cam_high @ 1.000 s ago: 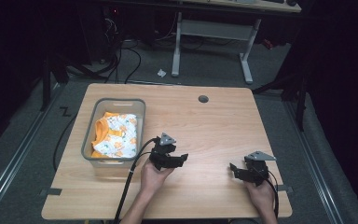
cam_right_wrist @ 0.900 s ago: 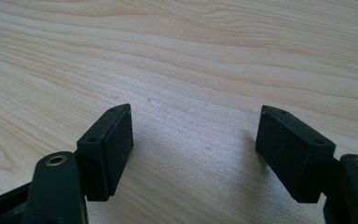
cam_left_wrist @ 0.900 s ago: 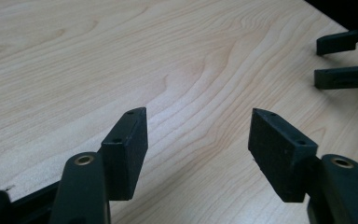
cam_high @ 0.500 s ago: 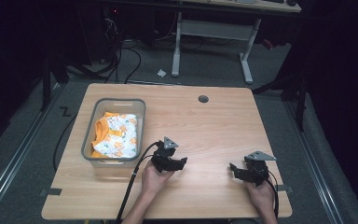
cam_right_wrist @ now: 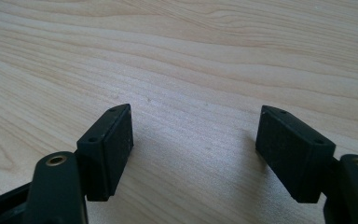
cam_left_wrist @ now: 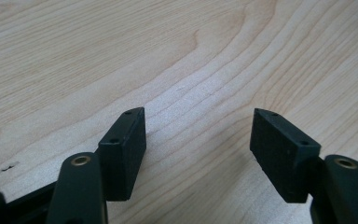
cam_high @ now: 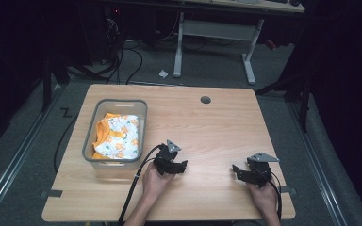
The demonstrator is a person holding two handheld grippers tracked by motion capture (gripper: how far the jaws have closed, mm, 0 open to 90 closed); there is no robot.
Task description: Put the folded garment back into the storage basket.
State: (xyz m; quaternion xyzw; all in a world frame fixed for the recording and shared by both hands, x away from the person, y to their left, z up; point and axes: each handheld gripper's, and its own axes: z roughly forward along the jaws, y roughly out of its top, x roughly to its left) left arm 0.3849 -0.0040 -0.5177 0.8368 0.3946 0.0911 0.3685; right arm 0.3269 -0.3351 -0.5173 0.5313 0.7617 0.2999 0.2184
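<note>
Orange-and-white cloth (cam_high: 117, 136) sits in the clear bin (cam_high: 90, 136) at the left of the frame; both tools rest released on the bare counter (cam_high: 207, 127).

Compared with a second ago, the left tool (cam_high: 169, 165) has drawn a little further away from the bin toward the lower middle of the frame, while the right tool (cam_high: 249, 173) at lower right has kept its place. In the left gripper view the jaws stand spread over plain wood grain with nothing between them, and the right gripper view shows the same. The cloth lies folded inside the bin, well apart from either tool. Judging by that, the putting-away looks done and the hands are settling back near the lower edge, with nothing more to grasp.
</note>
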